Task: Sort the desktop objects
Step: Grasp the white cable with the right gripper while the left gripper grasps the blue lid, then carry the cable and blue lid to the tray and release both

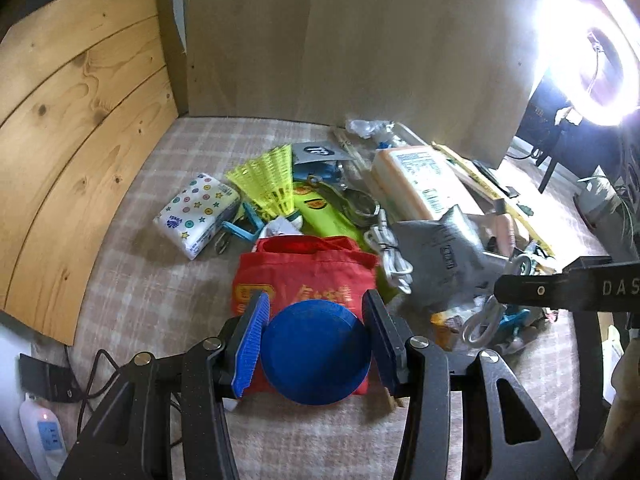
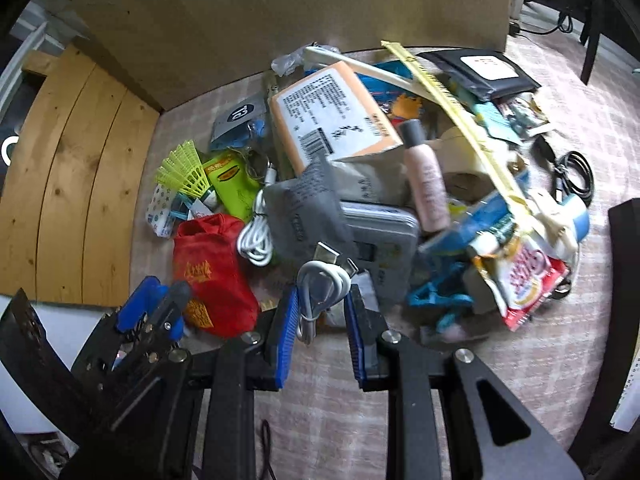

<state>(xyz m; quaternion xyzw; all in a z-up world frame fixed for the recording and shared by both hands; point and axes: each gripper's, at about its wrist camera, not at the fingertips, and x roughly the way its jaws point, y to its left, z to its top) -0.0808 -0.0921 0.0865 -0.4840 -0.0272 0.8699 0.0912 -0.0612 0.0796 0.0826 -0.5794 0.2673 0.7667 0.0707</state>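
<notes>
The left gripper [image 1: 316, 344] is clenched on a round, dark blue plastic lid [image 1: 315, 351], its 2 blue ribbed pads pressing the rim on either side, just above a crumpled red cloth bag with gold lettering [image 1: 308, 268]. The right gripper [image 2: 322, 322] has its pads on both sides of a coiled white charging cable [image 2: 320, 286] at the near edge of the heap; whether it is truly pinching the coil or only bracketing it, I cannot tell, since a gap shows on the right side.

The rest of the clutter lies on the checked beige tablecloth [image 1: 152, 292]: a neon yellow plastic shuttlecock [image 1: 266, 178], a tissue pack printed with buttons and stars [image 1: 198, 214], an orange-and-white labelled carton [image 2: 332, 114] and a pink cylindrical bottle with a grey cap [image 2: 426, 178] leaning on the pile.

The lid is held only across its thin edge, so a tilt could let it slip out. Lifting the cable may drag its loose loops, snag neighbours and topple the bottle.
</notes>
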